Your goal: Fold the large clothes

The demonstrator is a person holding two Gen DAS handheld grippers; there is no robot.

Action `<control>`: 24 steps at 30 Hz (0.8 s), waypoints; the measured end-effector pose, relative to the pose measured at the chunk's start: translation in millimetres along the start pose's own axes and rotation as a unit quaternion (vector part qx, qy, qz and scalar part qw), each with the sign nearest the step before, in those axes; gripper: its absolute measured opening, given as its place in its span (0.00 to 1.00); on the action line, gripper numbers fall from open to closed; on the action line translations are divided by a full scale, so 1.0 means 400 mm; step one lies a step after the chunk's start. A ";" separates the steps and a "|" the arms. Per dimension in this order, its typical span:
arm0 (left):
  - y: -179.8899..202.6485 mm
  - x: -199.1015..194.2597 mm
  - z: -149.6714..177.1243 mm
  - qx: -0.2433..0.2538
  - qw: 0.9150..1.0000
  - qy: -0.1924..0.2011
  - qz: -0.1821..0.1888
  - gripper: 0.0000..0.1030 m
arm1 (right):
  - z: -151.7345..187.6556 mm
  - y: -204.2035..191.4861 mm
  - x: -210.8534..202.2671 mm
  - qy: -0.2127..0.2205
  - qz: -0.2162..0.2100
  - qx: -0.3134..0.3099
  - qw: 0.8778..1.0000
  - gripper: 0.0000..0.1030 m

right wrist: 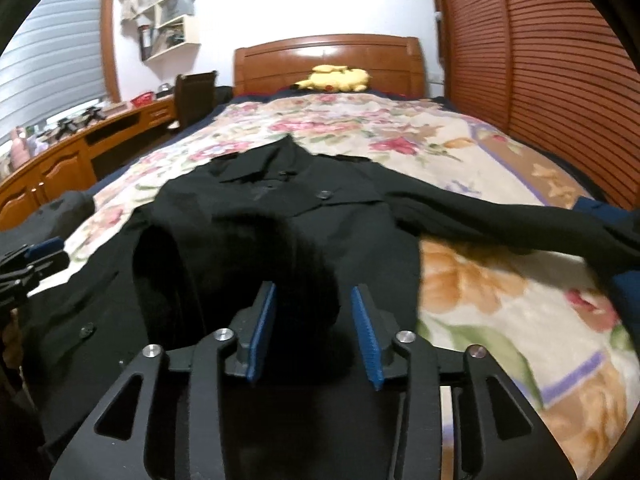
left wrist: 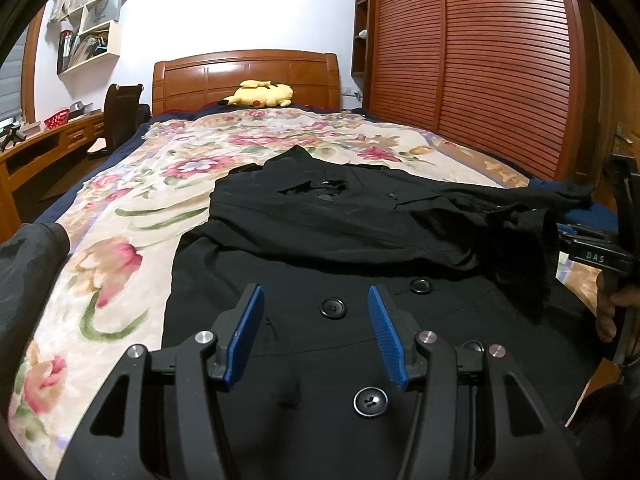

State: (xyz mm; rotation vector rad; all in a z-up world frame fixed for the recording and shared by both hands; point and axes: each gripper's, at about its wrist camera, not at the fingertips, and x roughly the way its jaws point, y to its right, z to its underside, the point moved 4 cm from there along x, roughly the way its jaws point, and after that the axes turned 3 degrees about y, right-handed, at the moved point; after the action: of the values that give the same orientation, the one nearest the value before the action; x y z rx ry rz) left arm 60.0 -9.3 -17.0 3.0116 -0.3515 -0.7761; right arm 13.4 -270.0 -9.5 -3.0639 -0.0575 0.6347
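Observation:
A black buttoned coat (left wrist: 320, 240) lies front up on the flowered bedspread (left wrist: 120, 208). My left gripper (left wrist: 316, 292) hovers open over its lower front, near the buttons (left wrist: 333, 308), with nothing between the blue pads. One sleeve (left wrist: 516, 240) is laid across the chest, its cuff ending at my right gripper (left wrist: 568, 240) at the right edge. In the right wrist view the right gripper (right wrist: 314, 286) stands open, with the dark sleeve cuff (right wrist: 240, 256) bunched just ahead of and between the fingers; the pads do not press it. The other sleeve (right wrist: 520, 224) stretches out to the right.
A yellow plush toy (left wrist: 260, 94) lies by the wooden headboard (left wrist: 244, 68). Slatted wardrobe doors (left wrist: 480, 60) run along the bed's right side. A desk (right wrist: 60, 164) and a dark chair (left wrist: 120, 116) stand to the left. A hand (left wrist: 610, 312) holds the right gripper.

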 end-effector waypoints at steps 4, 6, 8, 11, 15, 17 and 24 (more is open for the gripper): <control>0.008 0.000 -0.001 0.002 1.000 0.000 0.003 0.52 | 0.000 0.021 -0.031 0.005 0.020 -0.009 1.000 0.43; 0.010 0.002 0.000 0.002 1.000 0.000 0.005 0.52 | -0.005 0.025 -0.050 0.009 0.036 -0.019 0.999 0.43; 0.013 0.001 -0.002 0.002 1.000 0.000 0.007 0.52 | -0.008 0.026 -0.067 0.011 0.041 -0.025 0.999 0.44; 0.014 0.000 -0.002 0.002 1.000 0.001 0.009 0.52 | -0.019 0.017 -0.092 0.016 0.046 -0.039 0.998 0.47; 0.016 0.000 -0.003 0.001 1.000 0.001 0.011 0.52 | -0.041 -0.013 -0.111 0.025 0.048 -0.062 0.997 0.52; 0.017 0.000 -0.003 0.002 1.000 0.001 0.011 0.52 | -0.046 -0.025 -0.113 0.026 0.048 -0.070 0.996 0.54; 0.019 -0.001 -0.004 0.000 1.000 0.001 0.011 0.52 | -0.043 -0.030 -0.050 -0.005 0.050 -0.086 0.995 0.55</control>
State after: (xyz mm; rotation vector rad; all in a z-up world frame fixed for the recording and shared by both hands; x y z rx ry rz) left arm 58.9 -16.6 -15.1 3.0025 -0.3821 -0.7712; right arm 1.3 -258.7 14.4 -3.2472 0.0435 0.6834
